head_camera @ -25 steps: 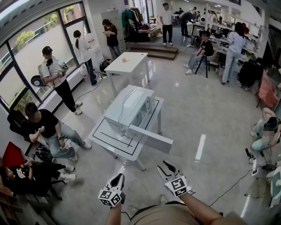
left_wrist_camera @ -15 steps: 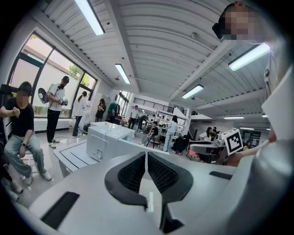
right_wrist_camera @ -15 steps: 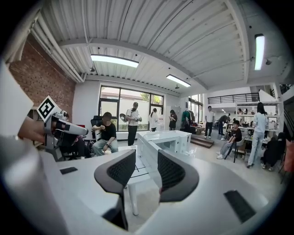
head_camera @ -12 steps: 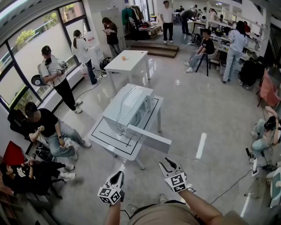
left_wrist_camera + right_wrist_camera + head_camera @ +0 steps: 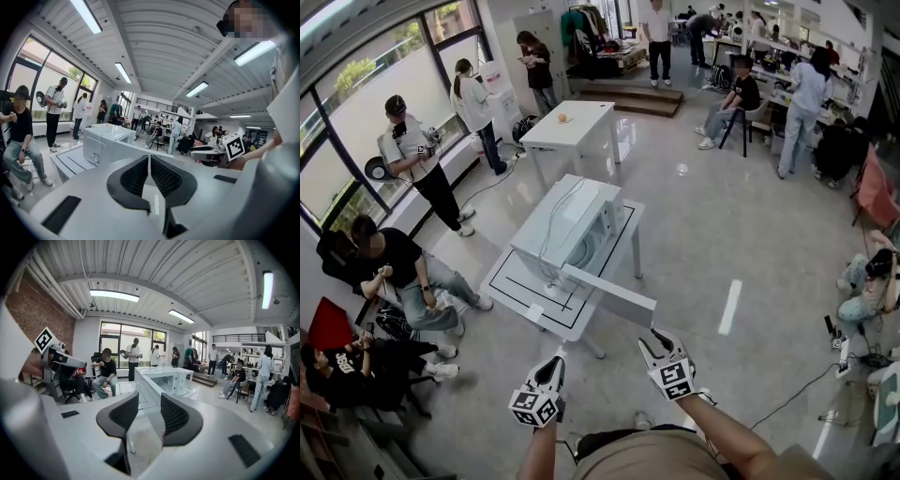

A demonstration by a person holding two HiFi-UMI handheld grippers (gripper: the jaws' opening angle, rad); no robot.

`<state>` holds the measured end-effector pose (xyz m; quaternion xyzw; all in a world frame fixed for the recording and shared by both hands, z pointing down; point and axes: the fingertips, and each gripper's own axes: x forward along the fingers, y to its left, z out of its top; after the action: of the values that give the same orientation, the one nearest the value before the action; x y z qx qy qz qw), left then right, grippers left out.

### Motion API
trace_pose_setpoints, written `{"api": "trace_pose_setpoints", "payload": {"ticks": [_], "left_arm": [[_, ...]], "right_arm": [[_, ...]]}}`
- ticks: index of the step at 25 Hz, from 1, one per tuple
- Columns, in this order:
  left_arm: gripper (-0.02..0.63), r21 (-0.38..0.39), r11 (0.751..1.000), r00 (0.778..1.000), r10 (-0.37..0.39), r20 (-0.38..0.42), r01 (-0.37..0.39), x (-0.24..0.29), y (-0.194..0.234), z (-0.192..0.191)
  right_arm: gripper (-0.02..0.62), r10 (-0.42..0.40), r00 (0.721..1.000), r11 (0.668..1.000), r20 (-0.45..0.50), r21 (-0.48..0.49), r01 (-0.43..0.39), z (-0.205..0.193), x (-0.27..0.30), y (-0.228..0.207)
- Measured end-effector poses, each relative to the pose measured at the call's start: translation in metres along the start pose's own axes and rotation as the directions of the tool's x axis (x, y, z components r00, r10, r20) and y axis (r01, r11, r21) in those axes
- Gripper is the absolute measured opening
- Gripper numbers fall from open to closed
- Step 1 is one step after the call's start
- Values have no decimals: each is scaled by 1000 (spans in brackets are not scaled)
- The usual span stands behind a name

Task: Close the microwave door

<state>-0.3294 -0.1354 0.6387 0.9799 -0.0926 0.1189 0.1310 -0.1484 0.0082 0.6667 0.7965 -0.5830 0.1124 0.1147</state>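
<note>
Currently microwave door (image 5: 611, 293) open past near edge of the table (image 5: 514, 284); likely stiff, light: push its free end. Left gripper (image 5: 548, 368) clenched empty, right gripper (image 5: 662, 339) parted, empty.

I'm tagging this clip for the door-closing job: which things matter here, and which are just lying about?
Job: microwave, its open door, near table under it, right gripper, left gripper.
Lying about: far table, small orange thing on it.
</note>
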Motion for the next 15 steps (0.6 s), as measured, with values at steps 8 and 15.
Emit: {"api": "trace_pose_setpoints", "payload": {"ticks": [8,15], "left_arm": [[6,2,1000,1000,-8,-5,8,31,-15,3],[6,9,999,999,-38,-23,38,60,-17,7]], "right_arm": [[137,-12,999,1000,-53,18,13,-27,31,-37],[137,-47,992,998,-115,24,50,-57,67,-66]]}}
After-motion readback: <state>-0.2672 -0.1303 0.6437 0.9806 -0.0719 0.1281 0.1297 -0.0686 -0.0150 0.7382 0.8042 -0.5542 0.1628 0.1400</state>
